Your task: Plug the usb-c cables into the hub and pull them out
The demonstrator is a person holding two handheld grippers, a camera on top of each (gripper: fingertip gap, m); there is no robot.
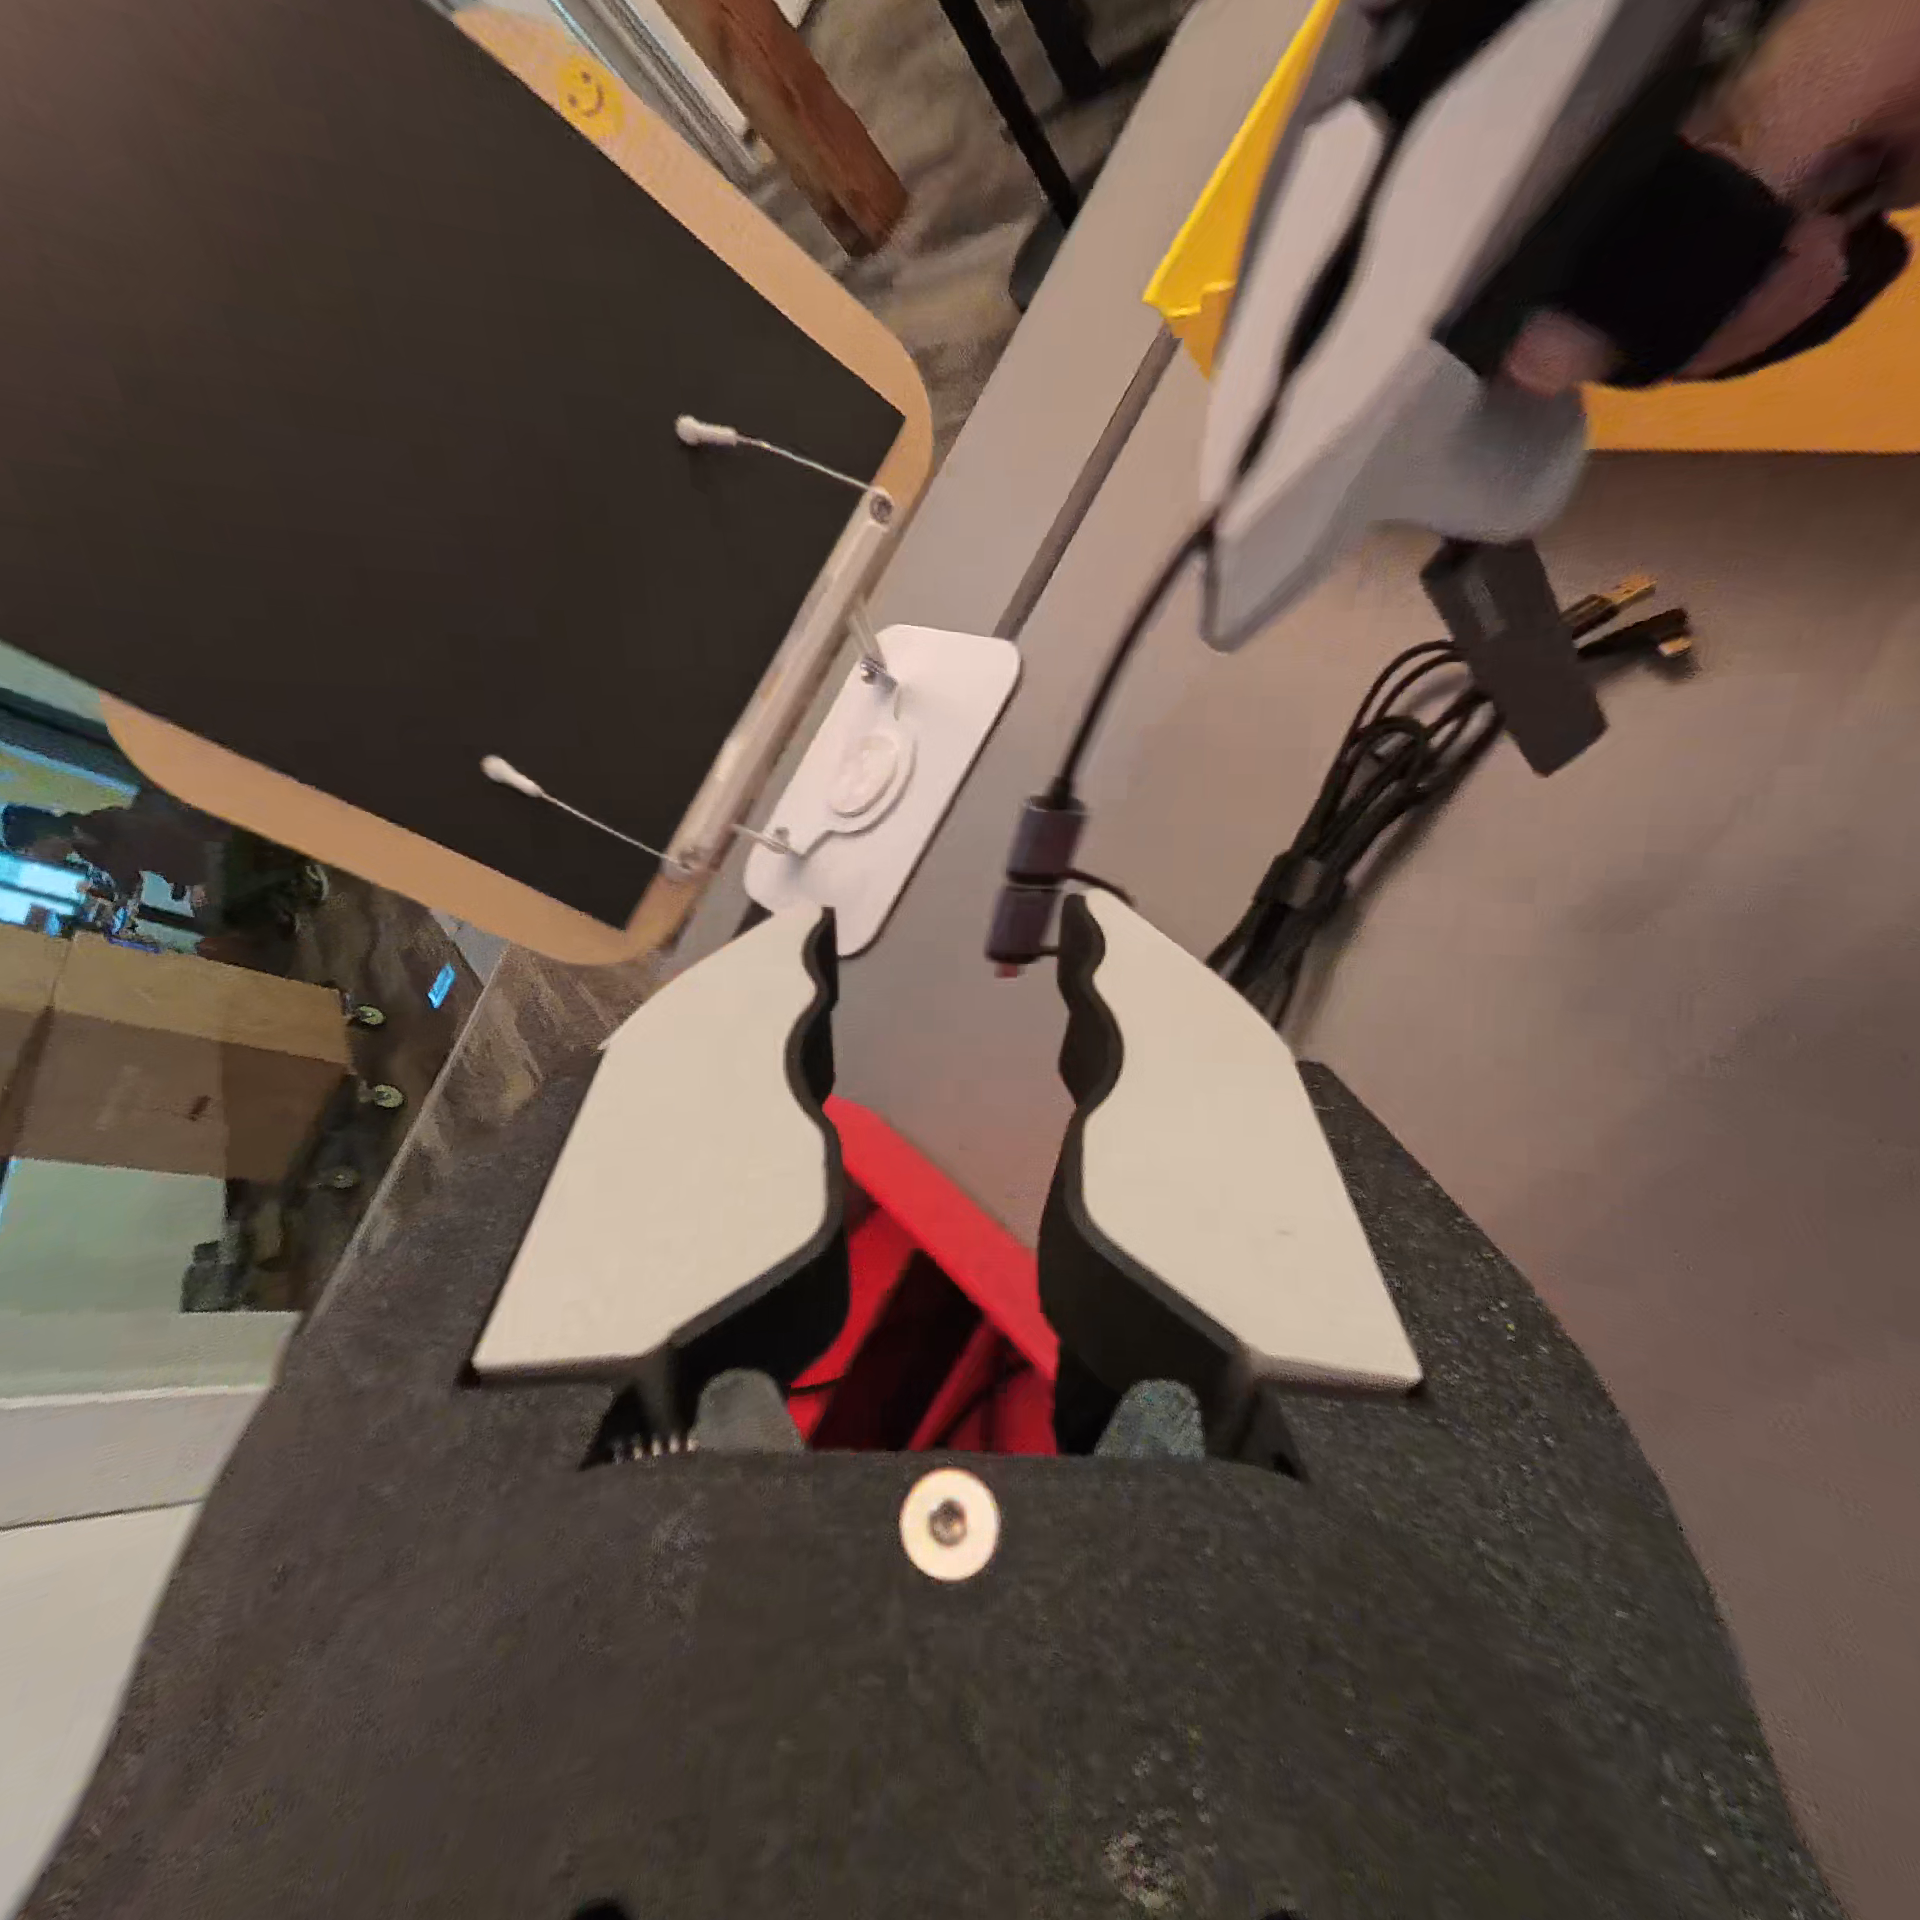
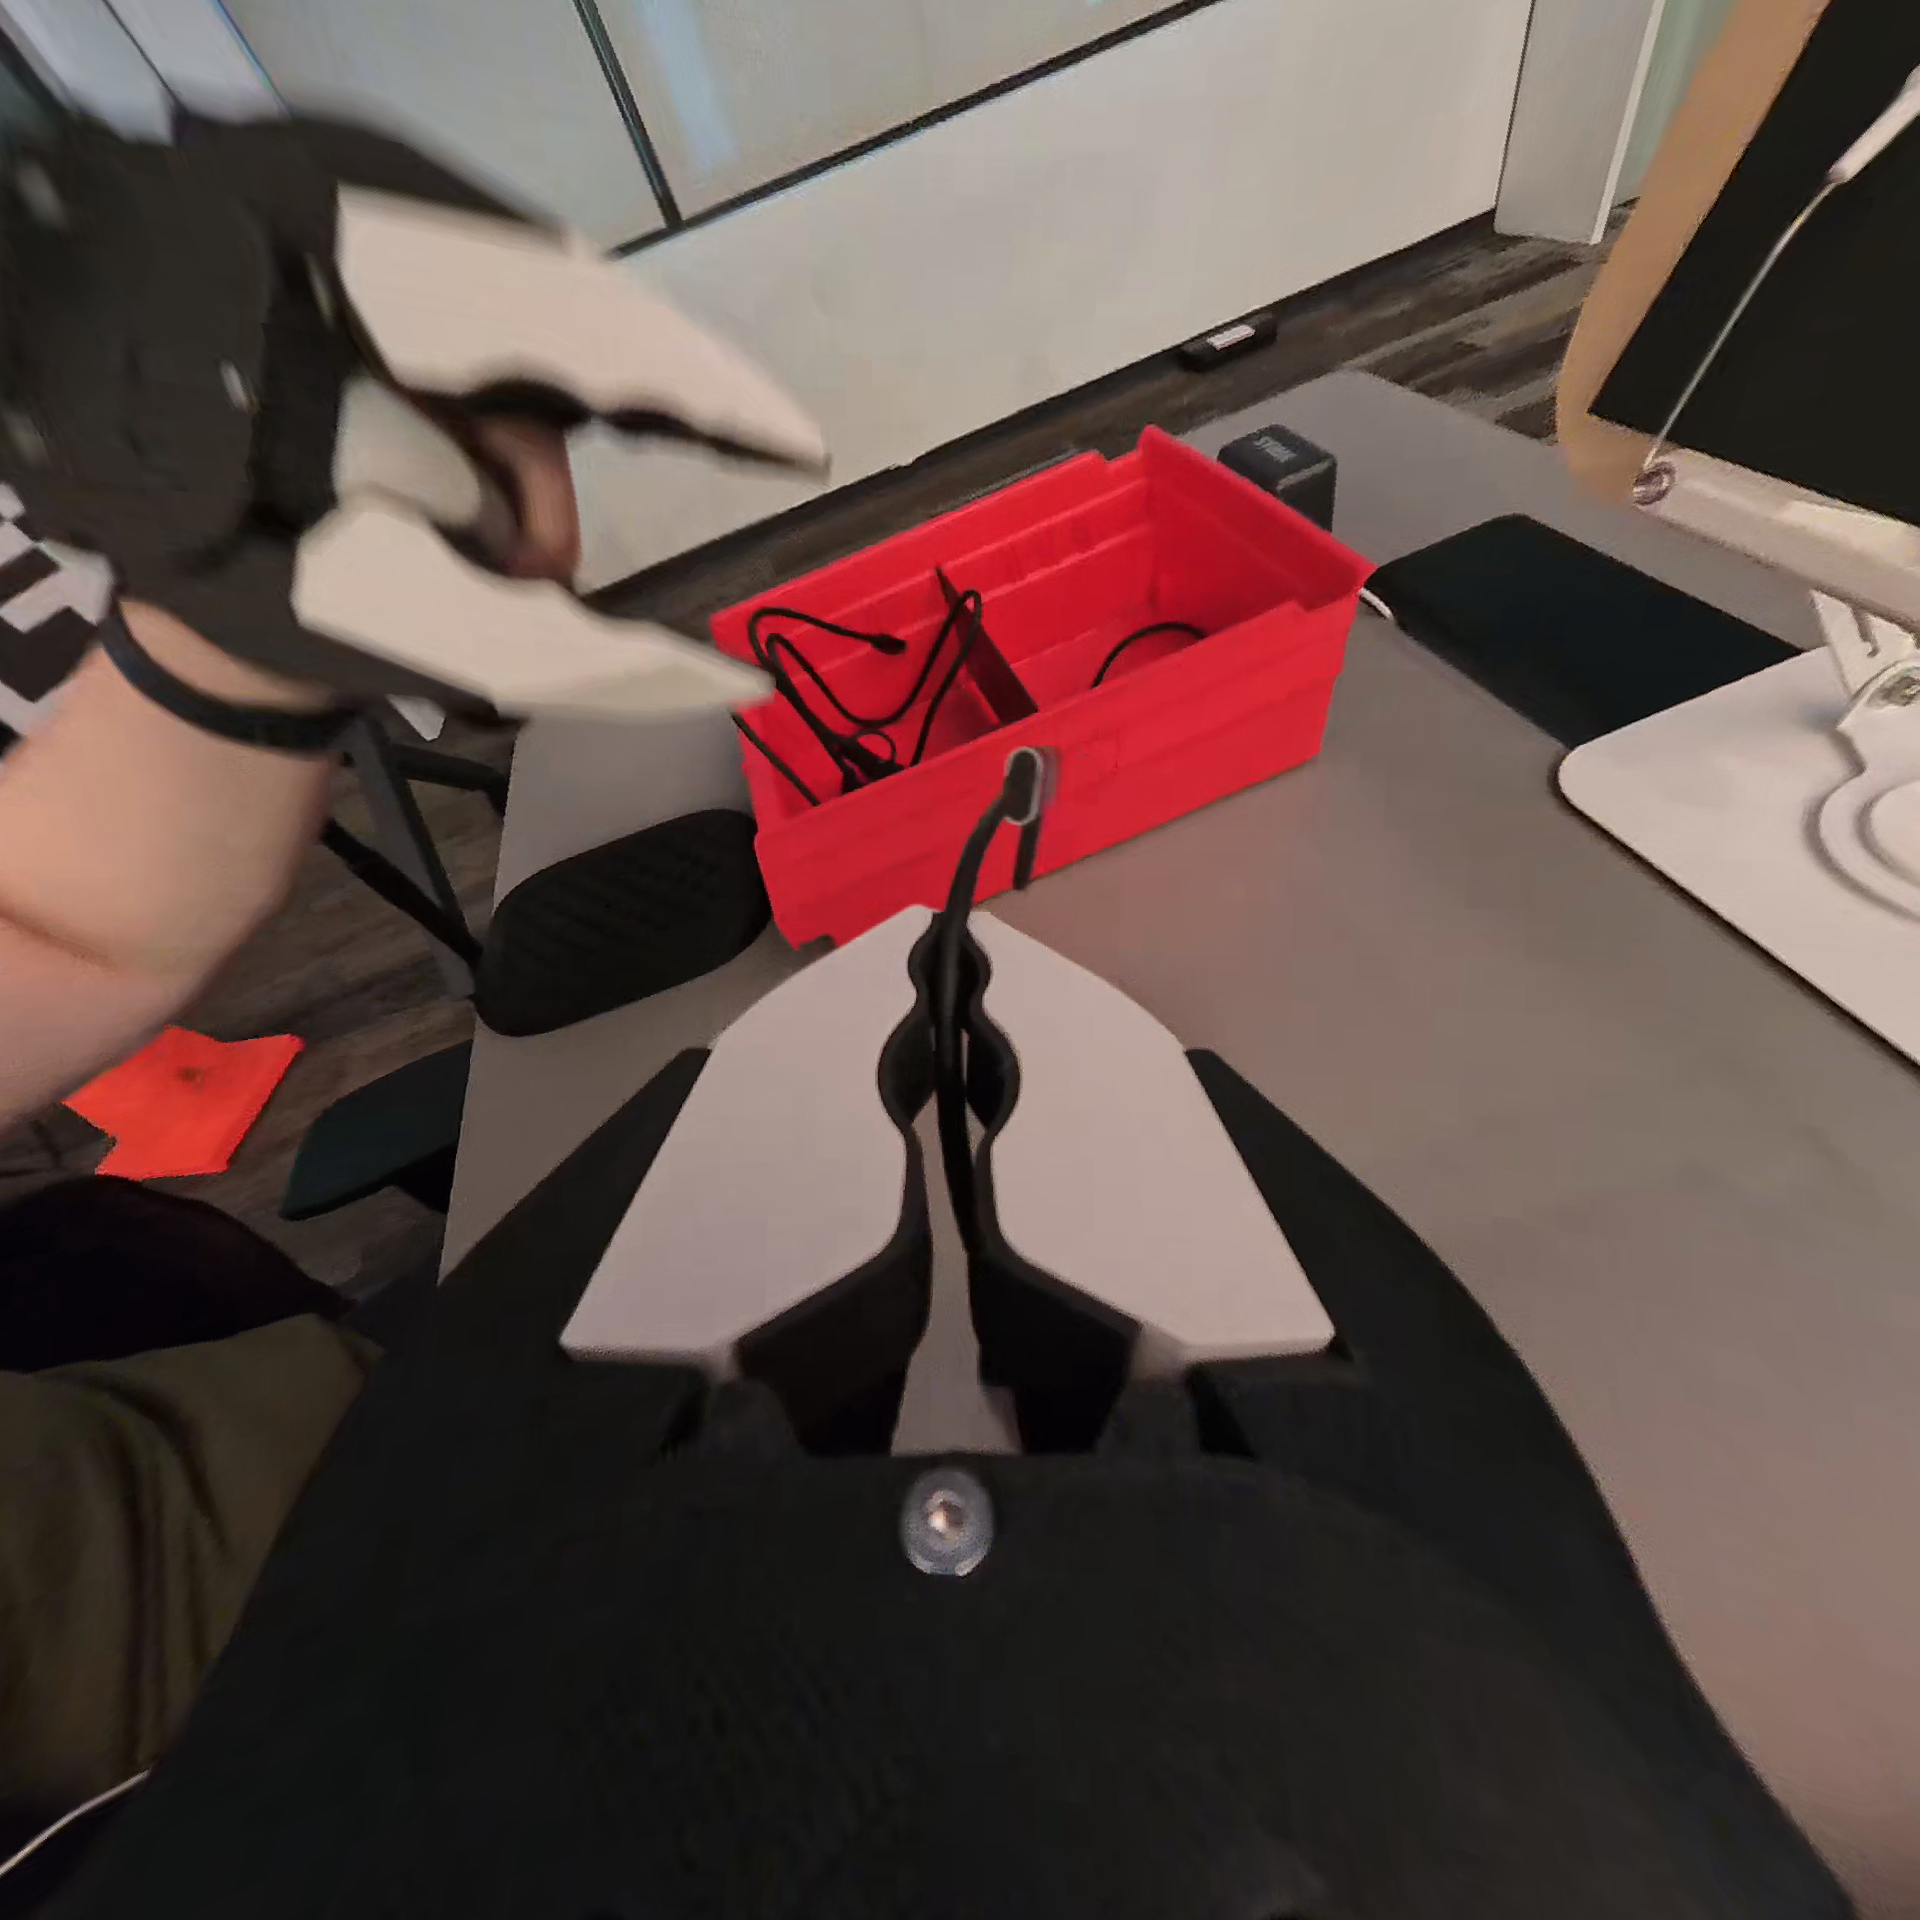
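- Gripping a thin black USB-C cable [image 2: 951, 1039], the right gripper [image 2: 948, 935] has its white fingers closed on the cord; the grey metal plug [image 2: 1029, 790] arcs up past the tips in front of a red plastic bin [image 2: 1195, 727].
- The same cable hangs from the blurred right gripper in the left wrist view, its plug end [image 1: 1029, 883] just beside the left gripper's [image 1: 945, 935] right fingertip [image 1: 1081, 935]; contact cannot be judged.
- The left gripper's jaws stand wide apart, nothing clamped.
- The flat black rectangular hub [image 1: 1507, 665] lies on the grey tabletop [image 1: 1558, 1039], partly covered by the right gripper, with a coiled black cable bundle [image 1: 1340, 821] alongside.
- More black cables [image 2: 852, 675] lie in the bin; their ends are indistinct.
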